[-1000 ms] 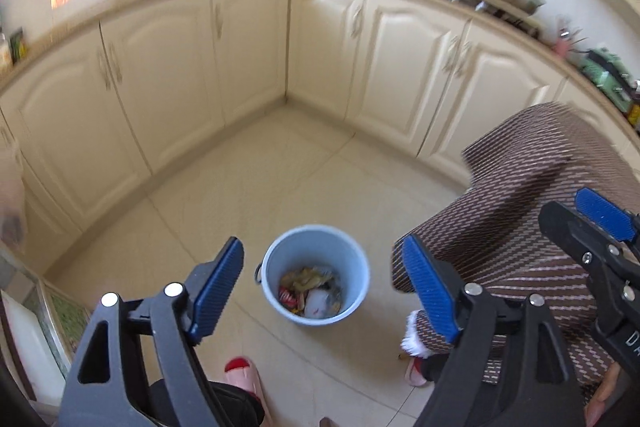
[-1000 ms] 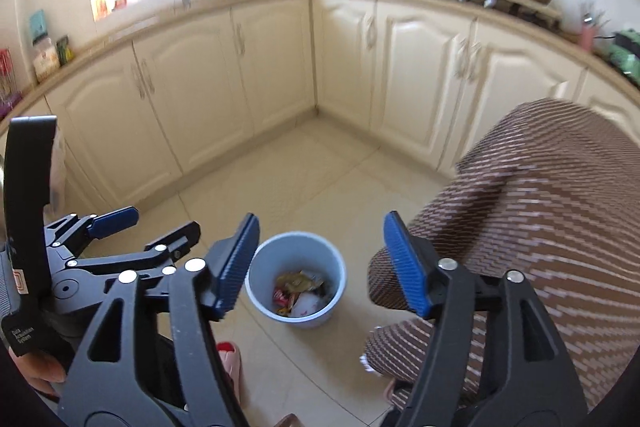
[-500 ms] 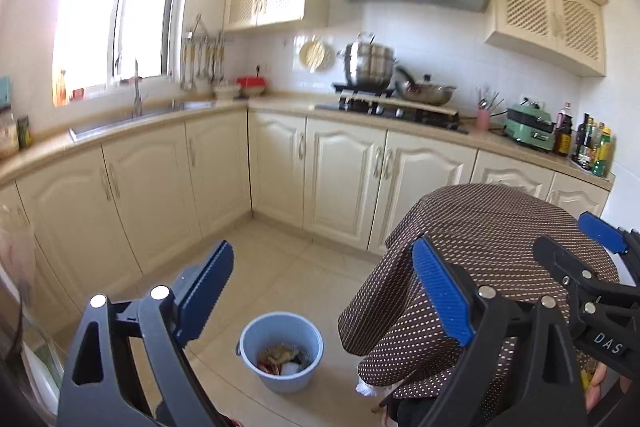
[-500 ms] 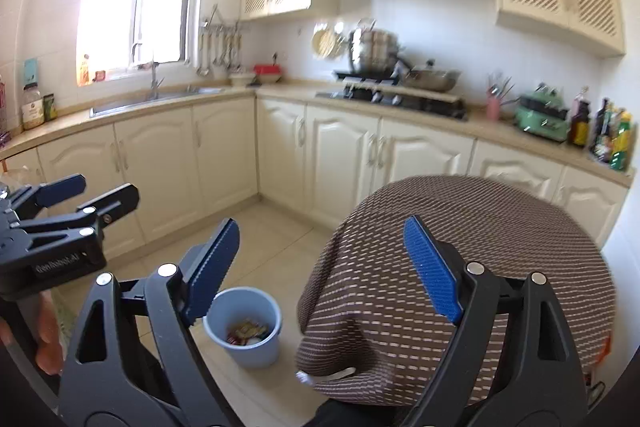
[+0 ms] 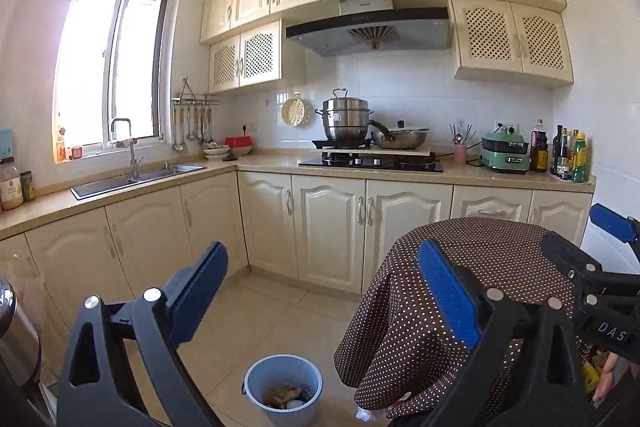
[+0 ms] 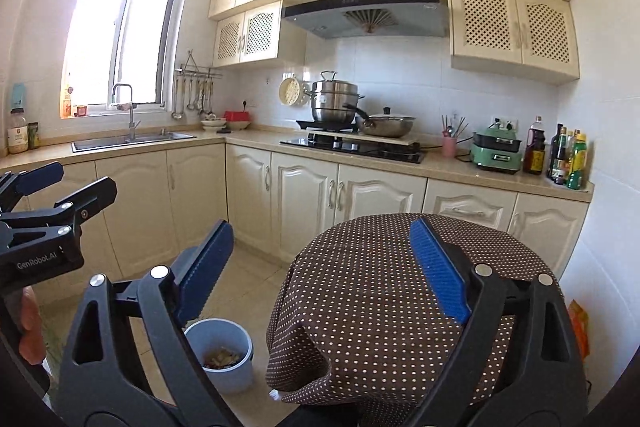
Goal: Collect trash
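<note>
A light blue bin (image 5: 256,401) stands on the tiled floor beside a round table, with mixed trash (image 5: 286,395) lying in its bottom. My left gripper (image 5: 322,255) is held well above it and points almost level towards the counters. Its jaws are opening and nothing is between them. In the right wrist view the bin (image 6: 238,373) sits low behind the left finger. My right gripper (image 6: 320,227) hangs over the table's near edge, its jaws also opening around nothing. Each gripper shows at the edge of the other's view.
A round table under a brown dotted cloth (image 6: 380,287) stands on the right, close to the bin. Cream cabinets (image 5: 328,227) run along the back and left, with a sink (image 5: 136,179), a stove (image 5: 372,161) with pots, and bottles (image 6: 568,159) on the counter.
Both grippers have risen and tipped up from looking down at the floor to facing the counters. The bin has slid to the bottom of both views. Both pairs of jaws stand wider apart.
</note>
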`<state>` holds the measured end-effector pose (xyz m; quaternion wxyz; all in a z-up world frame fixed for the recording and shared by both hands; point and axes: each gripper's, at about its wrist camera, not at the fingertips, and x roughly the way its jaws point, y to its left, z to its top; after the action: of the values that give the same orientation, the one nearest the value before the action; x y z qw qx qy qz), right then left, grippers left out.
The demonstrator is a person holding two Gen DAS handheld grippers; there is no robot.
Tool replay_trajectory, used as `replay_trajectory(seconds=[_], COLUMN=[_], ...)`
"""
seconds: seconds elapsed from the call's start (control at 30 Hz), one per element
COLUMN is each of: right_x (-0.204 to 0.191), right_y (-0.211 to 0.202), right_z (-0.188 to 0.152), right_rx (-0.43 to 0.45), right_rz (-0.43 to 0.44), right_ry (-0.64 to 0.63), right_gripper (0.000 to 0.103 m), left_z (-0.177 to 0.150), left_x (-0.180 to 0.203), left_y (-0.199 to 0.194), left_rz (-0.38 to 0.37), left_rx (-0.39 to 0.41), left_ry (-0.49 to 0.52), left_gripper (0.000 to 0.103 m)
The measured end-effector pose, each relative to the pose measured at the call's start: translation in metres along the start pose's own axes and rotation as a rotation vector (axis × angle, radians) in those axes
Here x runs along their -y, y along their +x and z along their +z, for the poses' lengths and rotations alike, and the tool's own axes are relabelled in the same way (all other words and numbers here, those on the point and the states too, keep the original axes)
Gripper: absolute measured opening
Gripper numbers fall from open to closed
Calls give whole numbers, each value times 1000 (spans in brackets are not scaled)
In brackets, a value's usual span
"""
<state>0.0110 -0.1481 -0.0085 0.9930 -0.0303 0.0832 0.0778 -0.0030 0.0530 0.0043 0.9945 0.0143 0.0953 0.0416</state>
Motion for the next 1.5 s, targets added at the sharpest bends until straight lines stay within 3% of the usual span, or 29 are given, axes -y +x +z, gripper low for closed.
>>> replay_trajectory(seconds=[0.47, 1.5], right_x=[10, 0], right_y=[-18, -14], right_z=[-1, -5], right_rx=[23, 0], right_rz=[-21, -11], right_ry=[10, 17], right_gripper=[90, 90], left_z=[1, -5], left_x=[7, 7], left_y=[-15, -4], left_rz=[-15, -13], left_rx=[0, -40], left_ry=[4, 12], left_gripper=[95, 95])
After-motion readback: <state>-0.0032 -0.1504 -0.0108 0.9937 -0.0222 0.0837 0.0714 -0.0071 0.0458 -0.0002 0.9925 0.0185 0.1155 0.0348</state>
